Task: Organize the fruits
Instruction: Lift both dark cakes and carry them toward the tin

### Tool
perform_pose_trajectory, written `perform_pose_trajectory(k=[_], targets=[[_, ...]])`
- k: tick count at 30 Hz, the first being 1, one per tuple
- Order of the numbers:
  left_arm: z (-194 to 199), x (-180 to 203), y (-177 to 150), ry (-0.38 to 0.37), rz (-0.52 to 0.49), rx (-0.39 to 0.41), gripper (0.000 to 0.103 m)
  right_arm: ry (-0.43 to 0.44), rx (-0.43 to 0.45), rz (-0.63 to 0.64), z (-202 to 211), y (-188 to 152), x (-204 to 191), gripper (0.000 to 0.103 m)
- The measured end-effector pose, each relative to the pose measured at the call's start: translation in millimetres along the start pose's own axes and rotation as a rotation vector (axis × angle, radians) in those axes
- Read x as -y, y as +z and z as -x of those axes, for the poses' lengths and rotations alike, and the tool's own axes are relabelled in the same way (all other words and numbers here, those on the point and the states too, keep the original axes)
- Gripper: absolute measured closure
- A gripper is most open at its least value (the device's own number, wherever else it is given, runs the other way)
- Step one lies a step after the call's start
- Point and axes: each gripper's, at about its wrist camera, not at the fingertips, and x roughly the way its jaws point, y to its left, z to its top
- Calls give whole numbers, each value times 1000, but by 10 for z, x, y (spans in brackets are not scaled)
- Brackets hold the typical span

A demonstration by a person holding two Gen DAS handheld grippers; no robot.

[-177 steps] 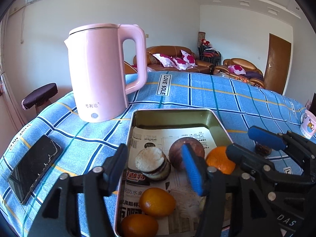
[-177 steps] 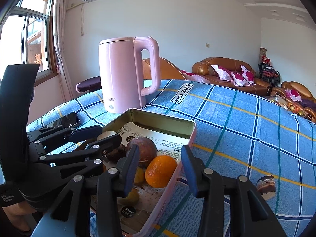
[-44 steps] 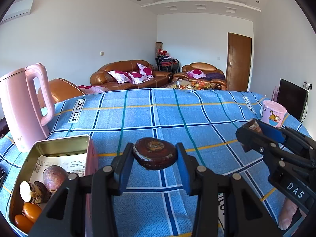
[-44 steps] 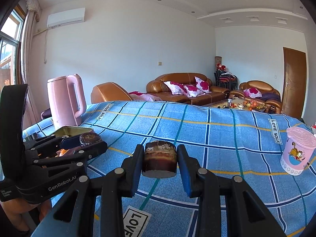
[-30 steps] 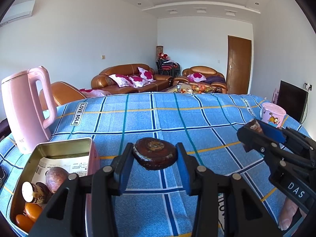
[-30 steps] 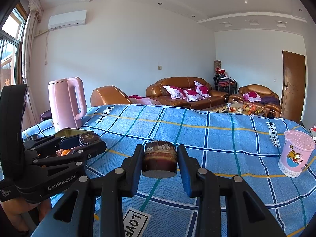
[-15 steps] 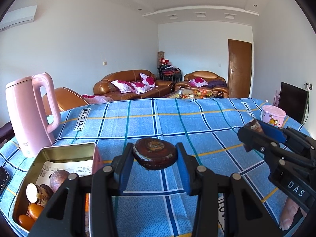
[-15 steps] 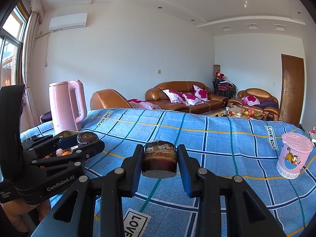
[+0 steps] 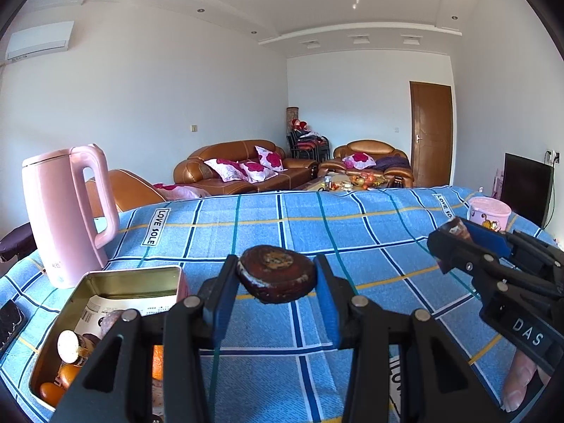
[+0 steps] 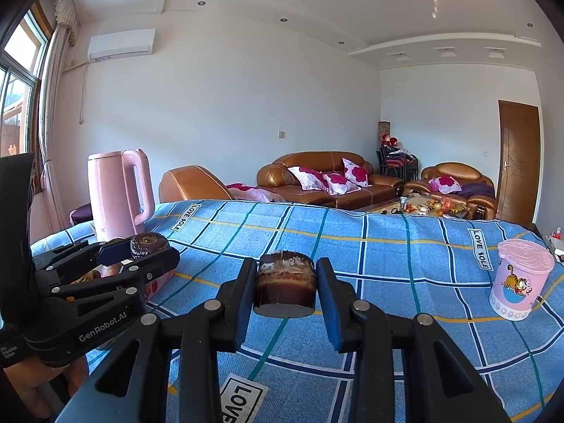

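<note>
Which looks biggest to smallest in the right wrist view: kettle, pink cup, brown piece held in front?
1. kettle
2. brown piece and pink cup look alike; the piece sits nearest the camera, so unsure.

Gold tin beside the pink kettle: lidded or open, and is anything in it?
Open, partly filled. The tin shows no lid; printed paper lines it, with oranges and a brown fruit inside.

This was a home living room. Brown leather sofas (image 10: 328, 176) with pink-flowered cushions (image 10: 326, 176) lined white walls, beside a low coffee table (image 10: 419, 208) cluttered with small items. A wall air conditioner (image 10: 121, 44) hung near a curtained window (image 10: 17, 95); a wooden door (image 10: 518, 162) stood closed. A pink electric kettle (image 9: 67, 218) sat on a blue checked cloth (image 9: 317, 218).
</note>
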Motion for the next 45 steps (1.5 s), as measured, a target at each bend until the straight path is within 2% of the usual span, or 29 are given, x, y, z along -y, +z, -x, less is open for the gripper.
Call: perform_pose_trajectory(k=[6, 21, 33, 45], targets=[[46, 8, -6, 4, -8, 12, 59, 6, 27, -11, 84, -6, 11, 67], [209, -157, -76, 0, 12, -2, 59, 32, 16, -29, 157, -15, -100, 67], [343, -327, -133, 29, 15, -12, 59, 103, 32, 1, 230, 93, -451, 67], [449, -702, -166, 95, 44, -58, 59, 181, 22, 29, 172, 199, -817, 66]])
